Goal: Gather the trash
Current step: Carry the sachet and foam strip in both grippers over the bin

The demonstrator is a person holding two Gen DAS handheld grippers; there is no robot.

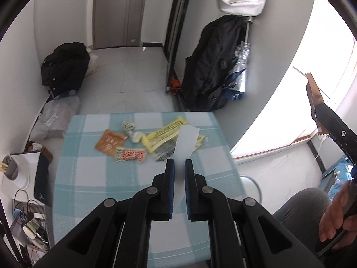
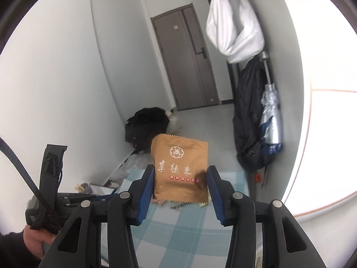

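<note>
My left gripper [image 1: 179, 164] is shut on a white paper slip [image 1: 187, 138] that sticks up between its blue pads, above the checked tablecloth [image 1: 100, 189]. Loose trash lies on the cloth beyond it: a brown packet [image 1: 110, 141], a yellow wrapper [image 1: 165, 132], an orange striped wrapper [image 1: 130, 154] and a crumpled green-white wrapper [image 1: 129, 126]. In the right wrist view my right gripper [image 2: 180, 178] is shut on another brown snack packet [image 2: 180, 167], held upright above the table. From the left wrist view that same packet [image 1: 315, 93] shows at the far right edge.
A black jacket [image 1: 64, 67] and a plastic bag [image 1: 58, 116] lie on the floor left of the table. A black bag [image 1: 209, 67] and a folded umbrella [image 1: 239, 73] lean at the wall behind. A cluttered side surface with a white cup [image 1: 17, 172] stands at the left. A person's knee [image 1: 301, 205] is at the right.
</note>
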